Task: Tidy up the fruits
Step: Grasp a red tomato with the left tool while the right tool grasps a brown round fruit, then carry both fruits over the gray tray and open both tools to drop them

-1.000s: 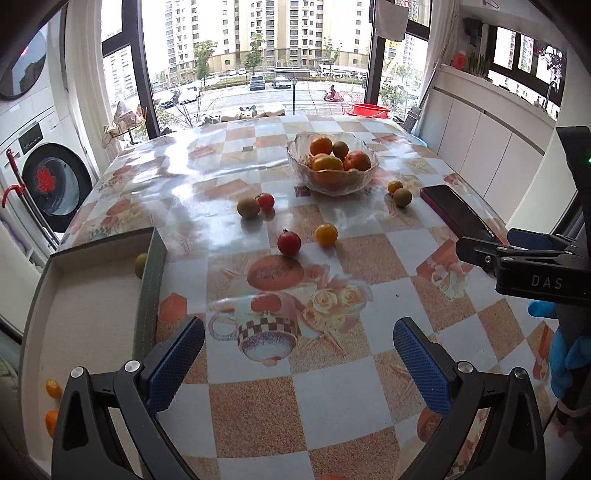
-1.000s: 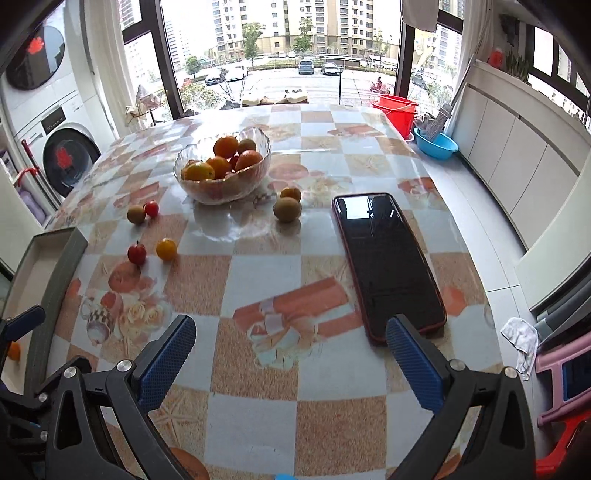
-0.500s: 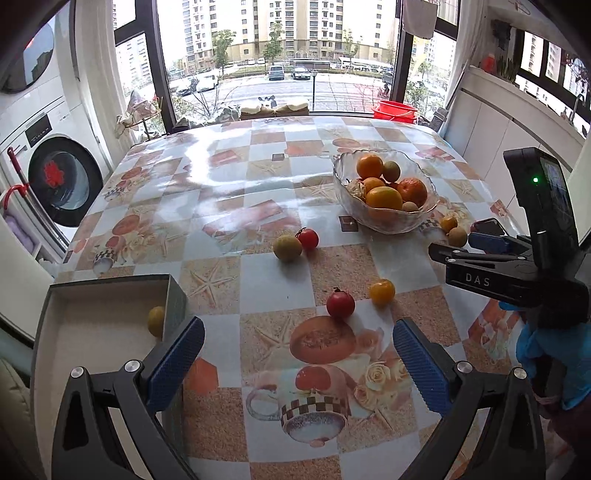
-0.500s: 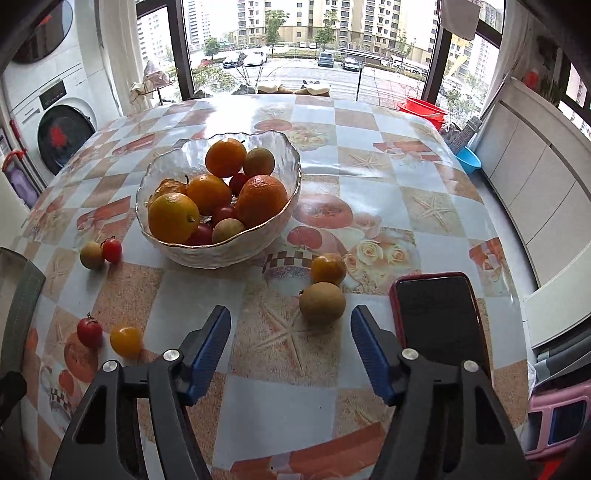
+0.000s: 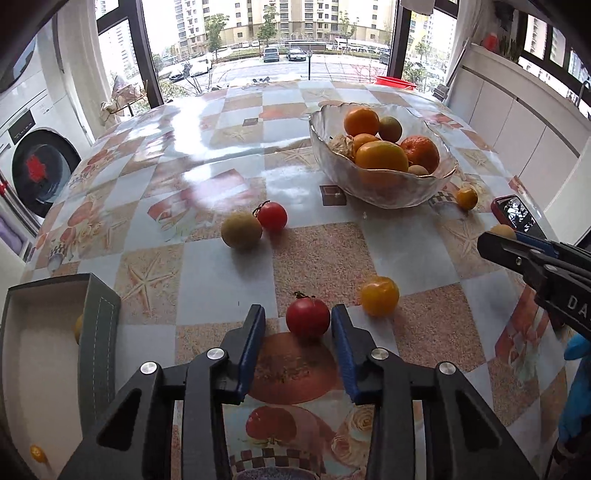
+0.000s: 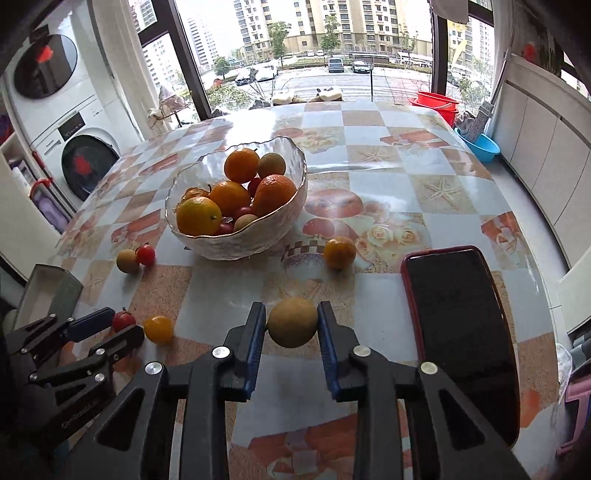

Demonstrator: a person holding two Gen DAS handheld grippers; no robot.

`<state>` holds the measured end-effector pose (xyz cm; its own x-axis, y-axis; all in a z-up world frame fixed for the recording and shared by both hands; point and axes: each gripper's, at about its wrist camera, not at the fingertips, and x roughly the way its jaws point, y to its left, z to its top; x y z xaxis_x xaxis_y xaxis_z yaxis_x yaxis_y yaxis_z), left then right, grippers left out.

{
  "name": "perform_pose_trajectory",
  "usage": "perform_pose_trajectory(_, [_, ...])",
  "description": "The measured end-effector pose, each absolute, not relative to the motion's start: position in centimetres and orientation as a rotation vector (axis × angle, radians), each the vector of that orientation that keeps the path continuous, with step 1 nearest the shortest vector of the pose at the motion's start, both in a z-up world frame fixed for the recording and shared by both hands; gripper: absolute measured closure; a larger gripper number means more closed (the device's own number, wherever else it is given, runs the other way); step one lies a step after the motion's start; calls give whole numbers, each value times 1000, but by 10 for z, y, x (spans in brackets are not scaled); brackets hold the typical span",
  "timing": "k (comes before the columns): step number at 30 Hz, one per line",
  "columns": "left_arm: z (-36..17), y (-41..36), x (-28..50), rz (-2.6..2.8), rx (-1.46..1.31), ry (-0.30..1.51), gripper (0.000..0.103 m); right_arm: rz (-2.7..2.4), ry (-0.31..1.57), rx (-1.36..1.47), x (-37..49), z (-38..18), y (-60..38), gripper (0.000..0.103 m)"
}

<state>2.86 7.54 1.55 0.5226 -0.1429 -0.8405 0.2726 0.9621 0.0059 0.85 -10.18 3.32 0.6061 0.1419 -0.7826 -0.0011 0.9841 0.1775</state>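
The right hand-held gripper is clamped on a brown fruit on the surface, beside the phone. The left hand-held gripper is narrowly apart around a red tomato, its right finger touching, near the box.

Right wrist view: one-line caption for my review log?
Right gripper closed around a brown round fruit on the table, glass fruit bowl behind, phone alongside.

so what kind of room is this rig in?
Likely a home laundry or balcony room in an upper-floor flat: a washing machine by the wall, a table with a glass fruit bowl, and apartment towers outside.
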Motion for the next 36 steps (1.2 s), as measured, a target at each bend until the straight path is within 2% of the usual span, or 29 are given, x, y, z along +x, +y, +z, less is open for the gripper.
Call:
perform_pose_trajectory(2, [16,72,26,-263,146,981,79,108,913,184,-7,38,-101,72])
perform_pose_trajectory(8, [27,81,-3,-307,86,991,79,165,931,252,-55,43,-98,72])
perform_pose_trajectory(18, [101,155,-82,-360,30,927,79,252,948,235,-107,66,-55,72])
perform_pose_trajectory(32, [218,313,-125,-184,119,793,79,520,798,142,-106,177,84,72])
perform_pose_trajectory(36, [230,338,-121,-121,165,765,79,594,780,127,-99,195,127,72])
